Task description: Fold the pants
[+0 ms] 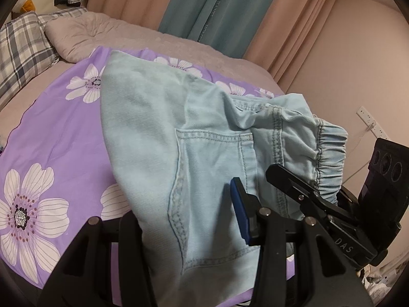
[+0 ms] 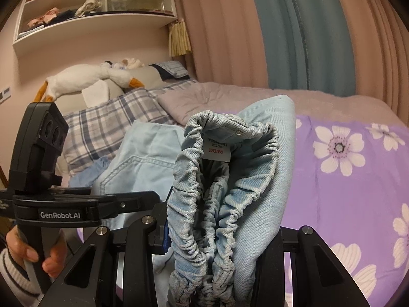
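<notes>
In the left wrist view, the left gripper [image 1: 194, 204] is pinched on the pale blue denim pants [image 1: 143, 133]: its blue-padded finger [image 1: 240, 212] presses the cloth just beside the back pocket [image 1: 214, 153], and the other finger is hidden under the fabric. From that grip the pants hang and spread away over the purple flowered sheet [image 1: 51, 133]. The right gripper [image 1: 304, 194] reaches in from the right edge and is clamped on the elastic waistband [image 1: 329, 156].

In the right wrist view, the right gripper [image 2: 217, 243] has its jaws part closed on the bunched waistband [image 2: 194, 194], which stands upright between them with the mouth of the pants gaping and a white size label [image 2: 217, 148] showing inside. The left gripper [image 2: 143, 199] comes in from the left, gripped by a hand [image 2: 30, 250] in a striped cuff, and reaches the pants beside the pocket stitching.

The sheet lies bare to the right of the pants, and the bed's far edge runs close along the curtains [image 2: 294, 38]. Behind the pants sit a plaid pillow [image 2: 107, 128] and a grey cushion [image 2: 204, 99], then a plush goose [image 2: 84, 79] at the headboard. High on the wall, an open shelf unit [image 2: 89, 28] holds loosely piled cloth in its compartments; what else is in them cannot be told.
</notes>
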{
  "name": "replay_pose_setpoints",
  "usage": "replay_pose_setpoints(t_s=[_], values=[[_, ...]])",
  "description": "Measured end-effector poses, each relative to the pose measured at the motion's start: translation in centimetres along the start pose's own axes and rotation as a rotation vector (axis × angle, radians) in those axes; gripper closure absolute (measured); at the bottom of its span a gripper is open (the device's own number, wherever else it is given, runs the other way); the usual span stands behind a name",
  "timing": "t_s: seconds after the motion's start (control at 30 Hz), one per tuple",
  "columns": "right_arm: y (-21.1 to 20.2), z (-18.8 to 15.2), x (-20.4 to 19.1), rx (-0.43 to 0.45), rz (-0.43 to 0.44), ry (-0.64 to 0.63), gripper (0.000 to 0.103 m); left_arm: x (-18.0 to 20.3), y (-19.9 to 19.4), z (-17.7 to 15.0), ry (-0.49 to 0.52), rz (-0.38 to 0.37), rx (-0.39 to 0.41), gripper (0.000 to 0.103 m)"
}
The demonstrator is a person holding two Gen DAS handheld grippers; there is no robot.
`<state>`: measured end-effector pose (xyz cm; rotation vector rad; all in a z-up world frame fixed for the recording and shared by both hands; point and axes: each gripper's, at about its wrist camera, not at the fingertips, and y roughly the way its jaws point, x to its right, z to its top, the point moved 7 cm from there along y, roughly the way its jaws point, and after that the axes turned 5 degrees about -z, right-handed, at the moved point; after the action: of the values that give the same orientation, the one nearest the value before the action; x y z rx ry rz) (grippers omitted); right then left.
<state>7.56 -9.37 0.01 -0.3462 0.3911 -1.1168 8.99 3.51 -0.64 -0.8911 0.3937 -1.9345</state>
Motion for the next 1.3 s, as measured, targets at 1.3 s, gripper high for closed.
replay_pose_setpoints(t_s=[1.3], values=[[15.7,-1.5,10.4,-0.172,-0.135,0.149,0.063,-6.7,20.6,6.2,0.003,-0.002,-0.173,0.059]])
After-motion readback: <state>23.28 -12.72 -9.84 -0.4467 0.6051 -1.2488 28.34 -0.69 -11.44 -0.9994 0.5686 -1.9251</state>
